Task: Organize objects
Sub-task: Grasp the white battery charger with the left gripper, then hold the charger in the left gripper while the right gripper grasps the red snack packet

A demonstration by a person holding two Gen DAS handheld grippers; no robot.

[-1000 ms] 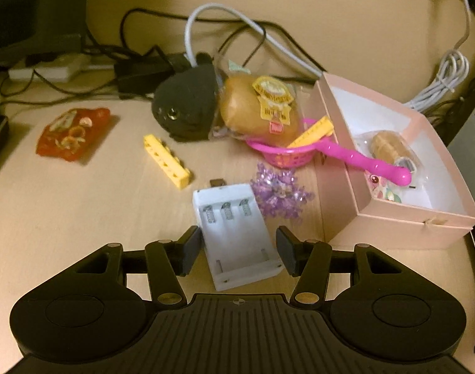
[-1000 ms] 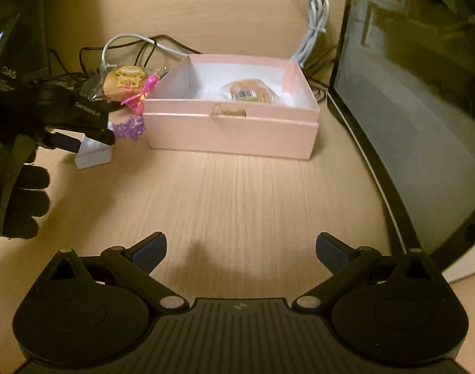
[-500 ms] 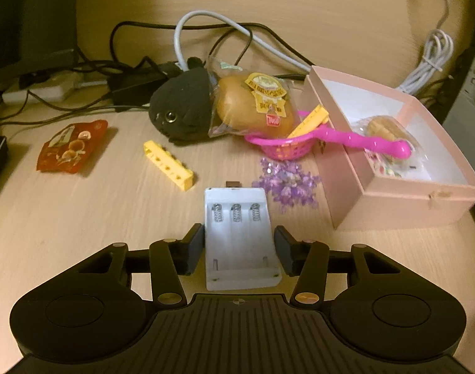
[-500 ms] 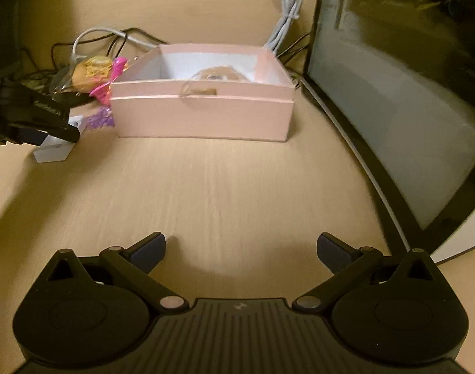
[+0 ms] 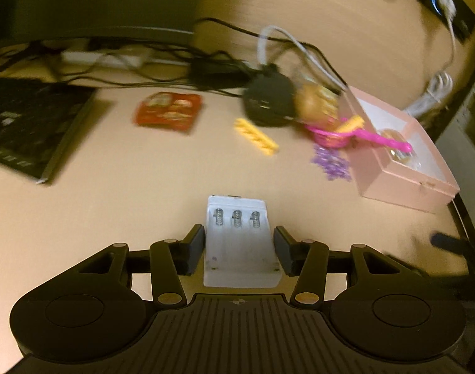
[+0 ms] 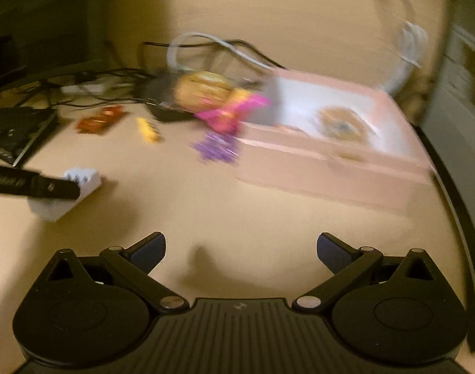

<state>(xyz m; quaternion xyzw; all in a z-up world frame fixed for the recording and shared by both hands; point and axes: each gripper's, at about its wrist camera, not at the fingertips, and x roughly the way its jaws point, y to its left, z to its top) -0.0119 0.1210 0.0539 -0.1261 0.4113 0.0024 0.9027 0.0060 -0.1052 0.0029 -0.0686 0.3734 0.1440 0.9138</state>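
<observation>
A white battery case (image 5: 237, 233) with three springs sits between the fingers of my left gripper (image 5: 239, 249), and both pads press on its sides. In the right wrist view the same case (image 6: 81, 184) shows at the left, with the left gripper's dark finger (image 6: 50, 187) across it. The open pink box (image 5: 405, 162) stands at the right, with a wrapped round snack (image 6: 340, 123) inside. My right gripper (image 6: 240, 249) is open over bare table in front of the pink box (image 6: 330, 168), with nothing between its fingers. Both views are blurred.
A yellow brick (image 5: 256, 137), a red snack packet (image 5: 168, 112), a black plush (image 5: 268, 99), a wrapped bun (image 5: 315, 103), a pink basket with a spoon (image 5: 358, 134) and a purple ornament (image 5: 330, 162) lie left of the box. Cables (image 5: 175, 53) run behind. A dark flat slab (image 5: 28, 124) lies far left.
My left gripper has closed on the battery case and carried it back, away from the box and clutter. The right gripper's view has swung left, bringing the clutter into sight.
</observation>
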